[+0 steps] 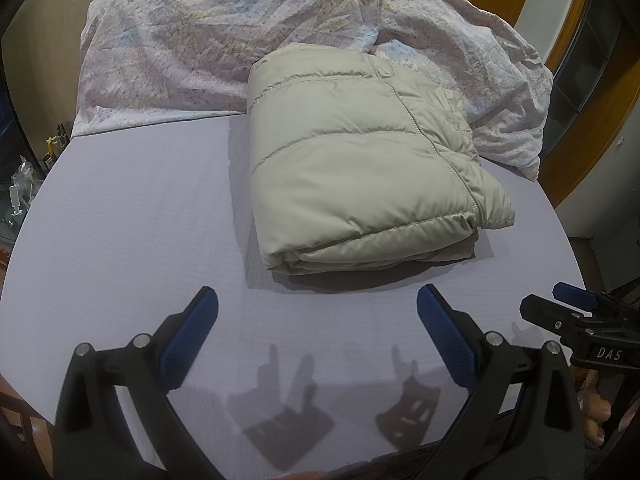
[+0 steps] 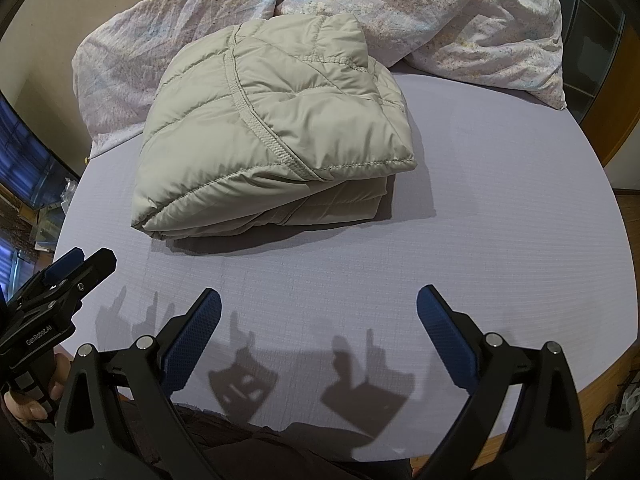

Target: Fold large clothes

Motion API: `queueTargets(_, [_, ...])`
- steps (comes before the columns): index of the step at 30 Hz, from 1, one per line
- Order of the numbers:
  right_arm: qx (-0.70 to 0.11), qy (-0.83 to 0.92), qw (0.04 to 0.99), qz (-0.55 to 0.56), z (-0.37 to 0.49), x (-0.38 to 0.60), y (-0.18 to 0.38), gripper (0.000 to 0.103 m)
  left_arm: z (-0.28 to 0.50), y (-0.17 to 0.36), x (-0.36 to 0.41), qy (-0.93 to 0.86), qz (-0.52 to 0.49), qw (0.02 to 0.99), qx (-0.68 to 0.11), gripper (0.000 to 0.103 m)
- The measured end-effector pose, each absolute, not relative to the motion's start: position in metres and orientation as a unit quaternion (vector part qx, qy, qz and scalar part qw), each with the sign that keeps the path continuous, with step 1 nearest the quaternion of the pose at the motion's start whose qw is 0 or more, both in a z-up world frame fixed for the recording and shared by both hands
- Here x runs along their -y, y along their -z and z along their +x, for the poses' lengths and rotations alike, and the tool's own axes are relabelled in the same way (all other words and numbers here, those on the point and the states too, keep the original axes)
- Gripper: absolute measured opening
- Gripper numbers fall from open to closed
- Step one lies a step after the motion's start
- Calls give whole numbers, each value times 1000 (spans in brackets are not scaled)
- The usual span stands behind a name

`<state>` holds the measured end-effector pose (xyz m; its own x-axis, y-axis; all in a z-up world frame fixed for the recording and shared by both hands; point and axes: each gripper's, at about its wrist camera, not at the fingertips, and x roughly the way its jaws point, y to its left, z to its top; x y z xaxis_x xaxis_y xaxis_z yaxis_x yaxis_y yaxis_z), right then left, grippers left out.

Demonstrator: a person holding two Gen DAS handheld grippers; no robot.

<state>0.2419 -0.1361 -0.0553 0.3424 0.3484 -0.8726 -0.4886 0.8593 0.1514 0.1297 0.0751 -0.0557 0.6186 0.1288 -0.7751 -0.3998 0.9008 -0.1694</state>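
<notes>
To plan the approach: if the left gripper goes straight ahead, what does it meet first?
Probably the near folded edge of the beige padded jacket; only bare sheet lies between it and the left gripper.

jacket (image 1: 360,168): folded in a stack on the bed (image 1: 132,216), toward its far half, apart from both grippers.
duvet (image 1: 208,40): bunched along the far edge of the bed, behind the jacket and touching its back side.
left gripper (image 1: 318,334): over the near edge of the bed, before the jacket, fingers spread and holding nothing.
right gripper (image 2: 319,334): just to the right of the left one, also before the jacket, fingers spread and holding nothing.
</notes>
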Motion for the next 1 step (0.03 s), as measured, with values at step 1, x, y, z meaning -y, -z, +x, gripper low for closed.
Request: queueTargets(1, [-513, -256, 816, -68, 242, 136, 55, 100, 130, 56, -76, -150, -166, 884, -410, 99])
